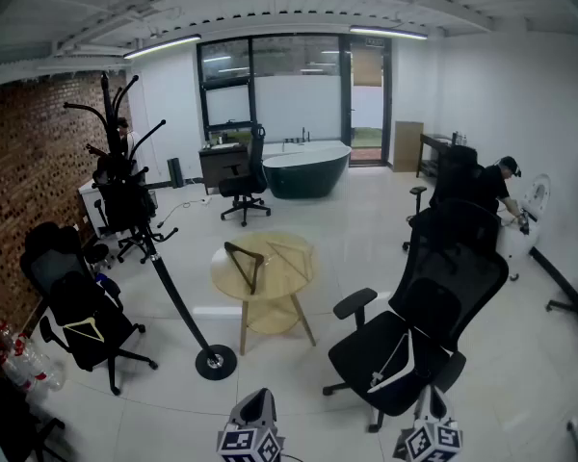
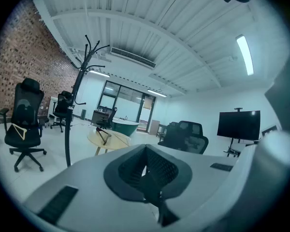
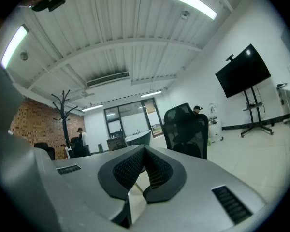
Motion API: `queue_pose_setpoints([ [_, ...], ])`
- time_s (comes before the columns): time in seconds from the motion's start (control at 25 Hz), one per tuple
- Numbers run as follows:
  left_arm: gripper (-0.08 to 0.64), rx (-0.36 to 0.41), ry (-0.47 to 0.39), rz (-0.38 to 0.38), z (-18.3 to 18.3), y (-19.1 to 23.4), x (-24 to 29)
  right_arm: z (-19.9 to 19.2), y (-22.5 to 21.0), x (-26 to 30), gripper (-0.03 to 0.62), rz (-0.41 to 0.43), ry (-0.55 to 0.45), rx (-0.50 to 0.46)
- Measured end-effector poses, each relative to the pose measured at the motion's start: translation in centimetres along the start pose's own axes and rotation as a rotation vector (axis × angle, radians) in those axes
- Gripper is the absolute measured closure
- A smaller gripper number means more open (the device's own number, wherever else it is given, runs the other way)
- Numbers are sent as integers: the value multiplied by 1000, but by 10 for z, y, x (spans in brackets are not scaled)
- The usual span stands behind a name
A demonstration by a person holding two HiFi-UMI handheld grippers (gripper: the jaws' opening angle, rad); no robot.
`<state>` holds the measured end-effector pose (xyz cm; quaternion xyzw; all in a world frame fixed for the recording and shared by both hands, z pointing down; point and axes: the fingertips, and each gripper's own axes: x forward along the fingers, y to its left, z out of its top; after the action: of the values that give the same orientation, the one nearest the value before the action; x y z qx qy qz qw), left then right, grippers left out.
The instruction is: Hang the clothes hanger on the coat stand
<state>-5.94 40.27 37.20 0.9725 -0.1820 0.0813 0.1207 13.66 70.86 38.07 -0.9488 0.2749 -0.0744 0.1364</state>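
A black coat stand [image 1: 164, 277] leans up from its round base at the left to bare hooks; it also shows in the left gripper view [image 2: 72, 115] and far off in the right gripper view [image 3: 64, 112]. A dark wooden hanger [image 1: 245, 264] lies on the round wooden table [image 1: 270, 292], with a paler hanger [image 1: 291, 251] beside it. Only the marker cubes of the left gripper [image 1: 251, 438] and the right gripper [image 1: 429, 438] show at the bottom edge, well short of the table. The left gripper [image 2: 146, 170] and the right gripper [image 3: 144, 170] are both shut and hold nothing.
A black office chair [image 1: 419, 316] with a white hanger [image 1: 390, 359] on its seat stands at the front right. Another chair [image 1: 87, 325] with a hanger stands at the left. A dark bathtub [image 1: 306, 169], desks and more chairs are at the back. A person [image 1: 501, 189] bends at the right wall.
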Motion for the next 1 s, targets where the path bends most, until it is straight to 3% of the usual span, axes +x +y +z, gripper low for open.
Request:
queue_pose_setpoints([
  [0.16,546,43,-36,-27,5,-39,35,21,-11,29,592,41,-42,-70],
  [0.4,534,105,-34,-58,0,-70,77,15,-23,53,569,57,-29,-84],
  [0.72,494,109,-16,-138,4,-60,146,12,-7,114,569,22,-9,-131],
  [1.0,494,128,7,-302,3,-47,252,-3,12,208,569,-51,22,-184],
])
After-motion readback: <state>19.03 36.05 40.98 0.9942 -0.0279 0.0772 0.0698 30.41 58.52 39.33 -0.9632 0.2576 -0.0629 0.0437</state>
